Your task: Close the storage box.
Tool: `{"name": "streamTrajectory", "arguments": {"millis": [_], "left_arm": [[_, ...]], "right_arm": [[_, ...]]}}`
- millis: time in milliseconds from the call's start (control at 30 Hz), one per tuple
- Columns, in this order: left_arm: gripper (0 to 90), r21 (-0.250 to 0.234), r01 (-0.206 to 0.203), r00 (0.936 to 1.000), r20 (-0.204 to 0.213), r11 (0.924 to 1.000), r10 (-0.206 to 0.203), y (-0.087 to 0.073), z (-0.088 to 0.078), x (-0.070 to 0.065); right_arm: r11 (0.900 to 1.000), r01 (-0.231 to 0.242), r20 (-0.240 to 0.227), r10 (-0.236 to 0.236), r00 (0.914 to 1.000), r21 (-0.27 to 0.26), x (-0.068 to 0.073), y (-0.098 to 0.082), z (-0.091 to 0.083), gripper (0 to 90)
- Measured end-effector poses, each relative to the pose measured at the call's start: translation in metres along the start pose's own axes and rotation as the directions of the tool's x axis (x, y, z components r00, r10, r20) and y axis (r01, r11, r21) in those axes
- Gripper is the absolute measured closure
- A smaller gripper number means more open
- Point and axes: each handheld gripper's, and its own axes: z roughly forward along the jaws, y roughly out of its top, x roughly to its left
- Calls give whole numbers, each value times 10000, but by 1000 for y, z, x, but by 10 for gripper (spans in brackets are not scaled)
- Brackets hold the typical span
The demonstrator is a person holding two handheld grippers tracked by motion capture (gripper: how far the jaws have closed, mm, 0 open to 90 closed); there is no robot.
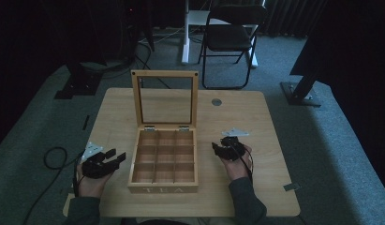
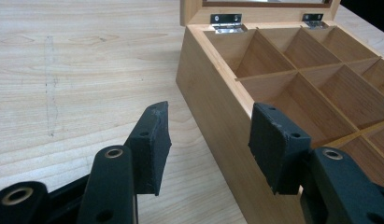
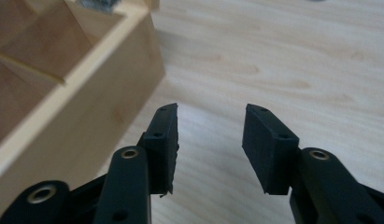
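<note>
Dim room, pale wooden table point(image 1: 110, 105) — the tea box point(image 1: 163, 159) sits mid-table, lid upright, its compartments seemingly bare. My left gripper point(image 2: 208, 140) straddles its near wall, jaws apart and gripping nothing; my right gripper point(image 3: 209, 144) waits beside it, jaws parted, nothing between — probably flanking it to steady it.

Upright lid point(image 1: 165, 98) blocks tea box point(image 1: 163, 186) rear; bare table point(image 1: 237, 117) flanks both sides.

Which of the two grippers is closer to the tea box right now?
The left gripper: its jaws straddle the tea box's left wall. The right gripper sits apart, over bare table.
</note>
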Motion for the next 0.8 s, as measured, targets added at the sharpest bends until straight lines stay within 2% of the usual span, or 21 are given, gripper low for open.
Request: {"name": "streamTrajectory", "arguments": {"millis": [133,467,800], "left_arm": [[477,46,-48,9999,-109,10000,48,2,0,0],[490,74,-135,9997,-191,9999,136,8,2,0],[498,76,-227,9994,-243,9997,228,13,4,0]], "right_arm": [[9995,295,-119,-296,9995,-110,4,12,-1,580],[9958,902,-17,-903,9959,-168,14,34,1,627],[9934,1121,52,-1120,9937,-234,19,49,4,594]]}}
